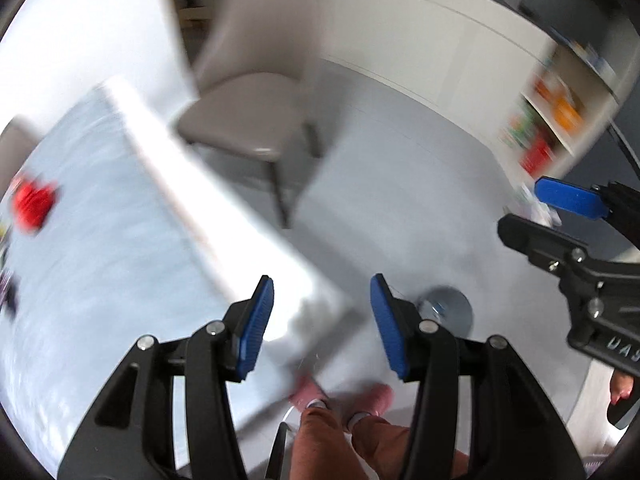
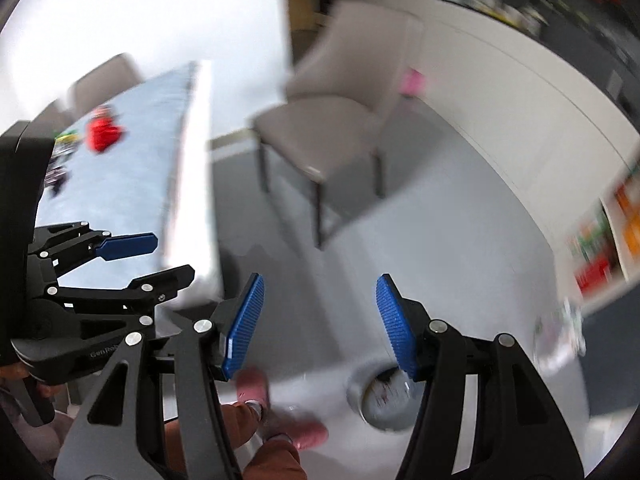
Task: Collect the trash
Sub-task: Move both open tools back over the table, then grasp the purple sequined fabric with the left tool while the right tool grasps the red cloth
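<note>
Both views are blurred by motion. My left gripper (image 1: pixel 322 324) hangs open over the table's corner and the floor, with nothing between its blue pads. My right gripper (image 2: pixel 320 320) is also open and empty above the grey floor. Each gripper shows at the edge of the other's view: the right gripper (image 1: pixel 534 216) and the left gripper (image 2: pixel 160 260). A red crumpled piece of trash (image 1: pixel 34 204) (image 2: pixel 102 134) lies on the table's light blue cloth (image 1: pixel 100 260) (image 2: pixel 132 168), with small dark items (image 2: pixel 60 160) beside it. A round white bin (image 2: pixel 386 398) stands on the floor just below my right gripper's right finger.
A grey chair (image 1: pixel 256 120) (image 2: pixel 332 128) stands off the table's end. White cabinets and a shelf of colourful goods (image 1: pixel 548 128) (image 2: pixel 600 248) line the right. A pale crumpled thing (image 2: pixel 560 340) lies on the floor by the shelf. The person's legs and pink shoes (image 1: pixel 344 400) (image 2: pixel 280 420) are below.
</note>
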Tool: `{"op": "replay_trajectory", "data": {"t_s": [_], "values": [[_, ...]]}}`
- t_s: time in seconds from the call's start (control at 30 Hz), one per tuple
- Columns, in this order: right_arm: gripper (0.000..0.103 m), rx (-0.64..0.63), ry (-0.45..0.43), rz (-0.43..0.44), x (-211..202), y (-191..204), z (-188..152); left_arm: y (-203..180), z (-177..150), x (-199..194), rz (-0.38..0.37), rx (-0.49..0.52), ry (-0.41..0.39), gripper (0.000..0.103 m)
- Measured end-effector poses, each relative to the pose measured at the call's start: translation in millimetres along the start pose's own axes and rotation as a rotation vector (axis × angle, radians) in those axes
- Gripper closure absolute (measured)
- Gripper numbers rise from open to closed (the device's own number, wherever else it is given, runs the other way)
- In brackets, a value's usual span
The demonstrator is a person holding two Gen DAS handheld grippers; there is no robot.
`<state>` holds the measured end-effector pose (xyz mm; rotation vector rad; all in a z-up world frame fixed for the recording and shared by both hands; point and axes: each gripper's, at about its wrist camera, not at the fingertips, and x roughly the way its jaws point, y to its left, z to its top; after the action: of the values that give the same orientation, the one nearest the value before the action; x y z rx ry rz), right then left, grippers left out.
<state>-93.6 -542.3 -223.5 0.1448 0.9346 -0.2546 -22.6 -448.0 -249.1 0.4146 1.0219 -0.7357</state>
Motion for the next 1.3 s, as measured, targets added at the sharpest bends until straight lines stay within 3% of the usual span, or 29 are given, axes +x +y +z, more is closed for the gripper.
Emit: {"op": "replay_trajectory", "data": {"t_s": [0.1, 0.3, 0.53, 0.73, 1.03, 1.3], "values": [[0.046, -0.092, -0.016, 0.07, 6, 46, 30, 64, -14, -27, 0.077, -0.152, -0.024, 0.052], [0.046, -0.282, -0.042, 0.2, 30, 161, 89, 181, -37, -60, 0.195, -0.347, -0.057, 0.052], [0.046, -0.393, -0.033, 0.298, 79, 290, 155, 306, -48, -76, 0.274, -0.487, -0.062, 0.052], [0.046, -0.469, -0.04, 0.352, 118, 363, 194, 395, -56, -76, 0.354, -0.602, -0.057, 0.052], [0.046, -0.577, -0.024, 0.396, 181, 405, 239, 467, -62, -44, 0.434, -0.765, -0.033, 0.052], [0.046, -0.64, 0.035, 0.389, 243, 419, 234, 489, -68, 8, 0.423, -0.834, 0.013, 0.052]]}}
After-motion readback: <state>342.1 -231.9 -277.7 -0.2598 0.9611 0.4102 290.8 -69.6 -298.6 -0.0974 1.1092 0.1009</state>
